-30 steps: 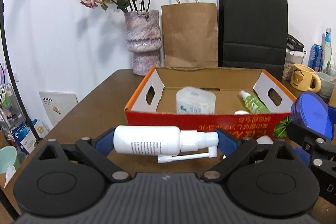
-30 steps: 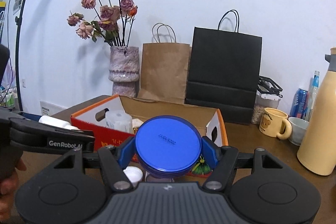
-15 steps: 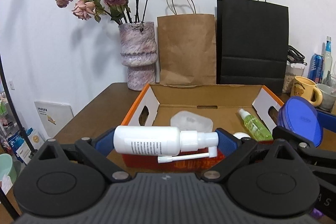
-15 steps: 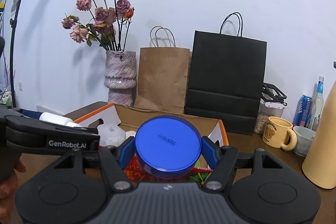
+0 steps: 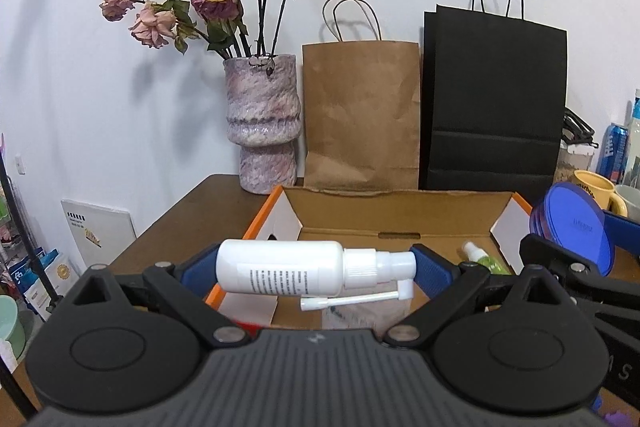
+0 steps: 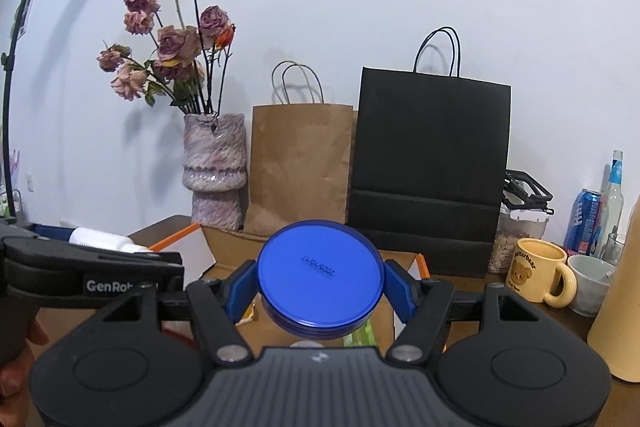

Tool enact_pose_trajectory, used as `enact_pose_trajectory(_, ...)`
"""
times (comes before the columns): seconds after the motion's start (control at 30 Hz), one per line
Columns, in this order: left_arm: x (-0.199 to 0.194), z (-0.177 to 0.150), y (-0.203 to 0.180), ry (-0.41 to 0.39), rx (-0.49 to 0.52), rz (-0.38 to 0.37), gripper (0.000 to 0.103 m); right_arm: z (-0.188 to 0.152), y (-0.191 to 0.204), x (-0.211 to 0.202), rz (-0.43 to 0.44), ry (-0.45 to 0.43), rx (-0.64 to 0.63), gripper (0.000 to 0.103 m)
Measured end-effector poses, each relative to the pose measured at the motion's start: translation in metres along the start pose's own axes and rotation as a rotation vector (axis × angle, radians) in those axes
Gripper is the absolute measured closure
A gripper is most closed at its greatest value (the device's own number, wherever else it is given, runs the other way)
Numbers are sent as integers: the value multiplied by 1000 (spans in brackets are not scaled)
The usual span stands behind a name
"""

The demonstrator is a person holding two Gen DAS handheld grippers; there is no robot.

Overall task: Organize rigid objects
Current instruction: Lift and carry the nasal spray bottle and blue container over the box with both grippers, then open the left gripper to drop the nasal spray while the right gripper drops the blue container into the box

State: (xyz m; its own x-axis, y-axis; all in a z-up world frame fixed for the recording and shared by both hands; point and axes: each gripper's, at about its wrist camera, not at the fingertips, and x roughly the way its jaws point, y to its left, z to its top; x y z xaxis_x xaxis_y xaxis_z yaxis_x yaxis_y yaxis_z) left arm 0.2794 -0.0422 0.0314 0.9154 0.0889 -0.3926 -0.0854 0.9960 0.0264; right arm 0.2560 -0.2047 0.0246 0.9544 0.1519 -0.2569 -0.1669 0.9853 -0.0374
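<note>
In the left wrist view, the left hand-held gripper squeezes a light, hard, smooth white spray bottle end to end, level above the cardboard box, and in the right wrist view, the right hand-held gripper pinches a stiff blue-lidded jar by its sides, over the same box.

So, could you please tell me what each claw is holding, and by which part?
Left claw: white spray bottle, gripped end to end, base and nozzle cap. Right claw: blue-lidded jar, by its lid's sides.

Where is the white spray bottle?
In the left wrist view, the white spray bottle lies sideways, pinched in the left claw, above the cardboard box.
</note>
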Motion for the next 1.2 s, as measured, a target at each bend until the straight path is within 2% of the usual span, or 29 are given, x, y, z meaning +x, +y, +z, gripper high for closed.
enact_pose_trajectory(0.53,41,17,-8,-7,-11,1,4,8,-13,44,6,16,35,37)
enact_pose_trajectory(1.2,88,27,-15,13,12,-3,4,12,-20,91,10,59,11,37)
